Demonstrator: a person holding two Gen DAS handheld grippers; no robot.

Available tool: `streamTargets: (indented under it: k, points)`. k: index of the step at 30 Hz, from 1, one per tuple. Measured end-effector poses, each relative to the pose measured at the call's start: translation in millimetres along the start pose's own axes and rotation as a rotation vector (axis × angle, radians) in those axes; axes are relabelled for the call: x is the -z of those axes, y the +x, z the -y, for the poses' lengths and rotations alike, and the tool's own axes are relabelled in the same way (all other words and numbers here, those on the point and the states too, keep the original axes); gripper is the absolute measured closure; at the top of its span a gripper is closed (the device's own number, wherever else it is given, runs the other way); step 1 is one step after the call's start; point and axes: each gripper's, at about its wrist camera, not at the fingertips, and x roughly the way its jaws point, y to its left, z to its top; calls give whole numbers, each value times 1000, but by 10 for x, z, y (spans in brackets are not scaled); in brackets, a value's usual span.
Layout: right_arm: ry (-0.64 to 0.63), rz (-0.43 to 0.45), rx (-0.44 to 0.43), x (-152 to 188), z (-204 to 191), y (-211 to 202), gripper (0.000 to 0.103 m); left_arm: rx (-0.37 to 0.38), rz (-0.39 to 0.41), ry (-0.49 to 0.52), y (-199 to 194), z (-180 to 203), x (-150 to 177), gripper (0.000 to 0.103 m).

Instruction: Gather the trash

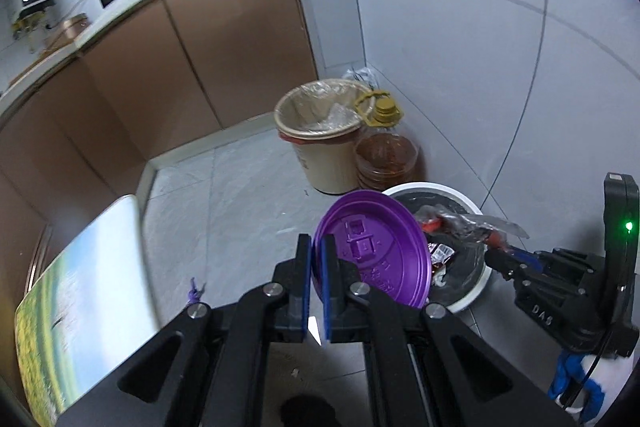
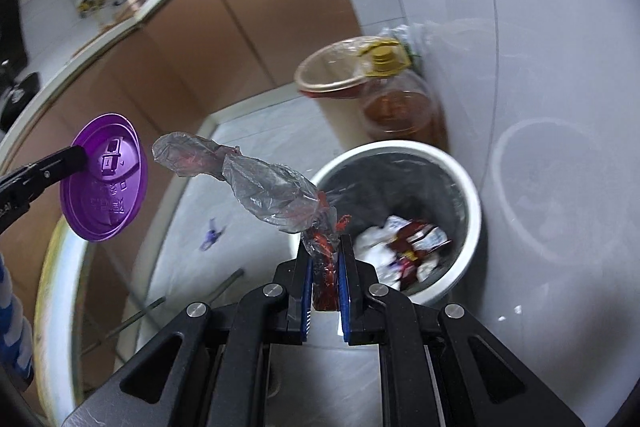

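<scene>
Now, left gripper (image 1: pixel 316 259) clamping one purple lid (image 1: pixel 376 247), right gripper (image 2: pixel 325 267) clamping one plastic wrapper (image 2: pixel 260 183), two bins.

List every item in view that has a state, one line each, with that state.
left gripper: shut on the purple lid's rim
purple lid: held in the air, on edge
right gripper: shut on the plastic wrapper
plastic wrapper: crumpled, held in the air
white bin: open, lined, partly filled with trash
beige bin: open, clear liner
oil jug: capped, upright

text: "da8" | on: right tool (image 1: pixel 494 259) body
</scene>
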Motion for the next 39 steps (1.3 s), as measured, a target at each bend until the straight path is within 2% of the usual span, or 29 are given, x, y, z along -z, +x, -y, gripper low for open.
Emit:
streamTargets:
  k: [5, 8, 9, 10, 11, 12, 13, 14, 17, 21, 27, 31, 35, 39]
  points:
    - [2, -13, 69, -132, 128, 323, 88, 7, -46, 2, 520, 165, -193, 99]
    - [-6, -16, 86, -181, 203, 493, 86, 53, -73, -35, 778, 214, -278, 97]
    - [-5, -16, 86, -196, 223, 550, 71, 89, -89, -54, 879, 225, -310, 97]
    - [-1, -16, 100, -195, 255, 600, 62, 108, -97, -70, 931, 237, -328, 96]
    - [3, -16, 117, -183, 283, 627, 47, 130, -105, -90, 983, 245, -351, 90]
    - [6, -17, 127, -192, 300, 658, 45, 160, -113, -113, 1031, 233, -362, 85]
    - [9, -21, 134, -161, 322, 665, 45, 176, -112, -126, 1031, 237, -360, 71]
    - [13, -25, 137, -136, 338, 668, 45, 186, -106, -135, 1021, 235, -358, 63]
    - [11, -38, 151, -39, 377, 667, 45, 200, -89, -144, 932, 214, -320, 61]
    - [15, -41, 141, 66, 335, 630, 45, 180, -62, -162, 734, 125, -228, 61]
    - [-19, -23, 110, 169, 83, 423, 44, 80, 21, -189, 193, -125, 6, 61]
    - [-50, 6, 82, 201, -193, 186, 41, 20, 61, -208, -136, -304, 200, 61]
    - [-118, 27, 51, 239, -558, -55, 37, -38, 103, -248, -520, -549, 433, 51]
    - [-205, 57, 8, 285, -997, -334, 34, -102, 134, -293, -910, -840, 703, 49]
